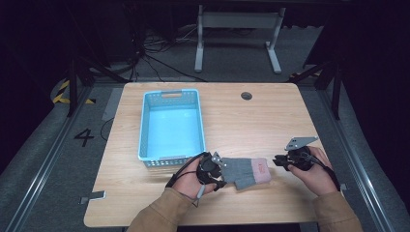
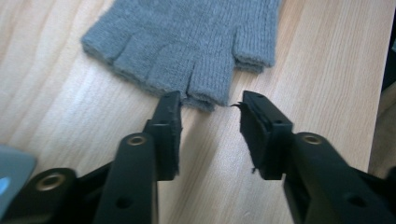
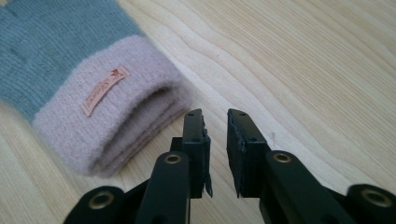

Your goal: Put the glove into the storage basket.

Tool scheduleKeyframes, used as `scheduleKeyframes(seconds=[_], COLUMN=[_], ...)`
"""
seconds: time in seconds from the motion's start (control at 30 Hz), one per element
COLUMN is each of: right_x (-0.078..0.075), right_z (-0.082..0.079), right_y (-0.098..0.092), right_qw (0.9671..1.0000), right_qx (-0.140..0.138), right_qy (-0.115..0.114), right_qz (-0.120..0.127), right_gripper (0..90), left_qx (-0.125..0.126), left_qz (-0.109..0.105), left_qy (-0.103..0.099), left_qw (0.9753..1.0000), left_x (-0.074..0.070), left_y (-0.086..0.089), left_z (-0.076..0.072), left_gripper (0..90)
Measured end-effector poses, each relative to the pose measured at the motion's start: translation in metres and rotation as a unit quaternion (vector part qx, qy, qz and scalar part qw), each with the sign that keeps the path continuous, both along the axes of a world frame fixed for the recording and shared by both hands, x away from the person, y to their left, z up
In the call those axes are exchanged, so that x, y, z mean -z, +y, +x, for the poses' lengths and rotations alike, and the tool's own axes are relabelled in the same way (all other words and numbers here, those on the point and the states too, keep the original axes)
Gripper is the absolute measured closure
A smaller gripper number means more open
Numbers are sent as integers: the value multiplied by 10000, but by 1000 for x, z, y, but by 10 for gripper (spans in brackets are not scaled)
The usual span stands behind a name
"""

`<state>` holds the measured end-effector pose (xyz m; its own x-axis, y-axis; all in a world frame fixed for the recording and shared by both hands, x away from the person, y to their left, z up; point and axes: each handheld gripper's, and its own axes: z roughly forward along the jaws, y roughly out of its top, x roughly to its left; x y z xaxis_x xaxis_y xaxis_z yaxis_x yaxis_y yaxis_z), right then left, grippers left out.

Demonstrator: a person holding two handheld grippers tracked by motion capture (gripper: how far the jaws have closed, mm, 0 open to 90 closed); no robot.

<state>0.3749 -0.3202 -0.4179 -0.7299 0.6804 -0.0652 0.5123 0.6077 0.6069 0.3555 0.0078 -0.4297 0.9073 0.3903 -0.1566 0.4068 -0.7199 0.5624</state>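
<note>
Currently on table: a grey fingerless glove (image 1: 245,170) lies flat on the wooden table (image 1: 251,121), near its front edge, right of the blue basket (image 1: 170,124).
Axis: left-right; finger ends toward the left gripper (image 2: 208,105), pink cuff (image 3: 112,116) toward the right gripper (image 3: 215,116).
Label: small orange tag (image 3: 105,89) on cuff, writing unreadable.
Left jaws: spread wide, at the finger ends, holding nothing.
Right jaws: narrowly parted, beside the cuff, empty.

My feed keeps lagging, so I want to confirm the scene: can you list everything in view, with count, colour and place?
glove: 1, grey fingerless with pink cuff, flat on the table's near edge between the two grippers
basket: 1, light blue, left of table centre, beyond the glove
table: 1, light wood, with a round hole at the far side
left gripper: 1, black, jaws open at the glove's finger ends
right gripper: 1, black, jaws slightly apart beside the cuff, holding nothing
</note>
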Motion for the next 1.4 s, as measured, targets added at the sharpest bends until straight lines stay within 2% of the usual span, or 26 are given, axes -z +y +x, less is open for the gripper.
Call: scheduleKeyframes(seconds=[0.07,0.2,0.4,0.53,0.7,0.8,0.97,1.07,1.13,1.23,1.4], right_x=[-1,1,13,19,19,18,15,12,10,8,6], right_z=[-1,-2,2,4,3,2,2,2,2,3,4], right_y=[-3,-10,-23,-30,-35,-36,-37,-38,-38,-38,-39], right_qw=[10000,9995,9975,9956,9945,9942,9935,9936,9934,9932,9929], right_qx=[75,259,614,818,904,908,919,899,893,882,867], right_qy=[9,15,-55,-94,-103,-81,-85,-105,-119,-145,-159], right_qz=[27,161,336,444,519,575,669,680,709,749,792], right_gripper=[757,689,584,562,535,515,509,511,514,514,514], left_qx=[-22,-66,-115,-182,-242,-236,-54,-173,-374,-399,-383], left_qz=[-85,-97,-119,-181,-251,-223,-36,-190,-349,-417,-386], left_qy=[-90,-154,-252,-269,-241,-245,-167,-237,-268,-254,-174], left_qw=[9999,9998,9995,9993,9991,9992,9998,9994,9983,9980,9984], left_x=[-4,-8,-9,-11,-15,-18,-15,-14,-13,-13,-9], left_y=[0,-1,-1,-1,-7,-14,-27,-33,-39,-44,-55], left_z=[-1,-1,1,2,4,4,10,15,17,19,25], left_gripper=[541,482,426,401,364,322,268,263,243,247,238])
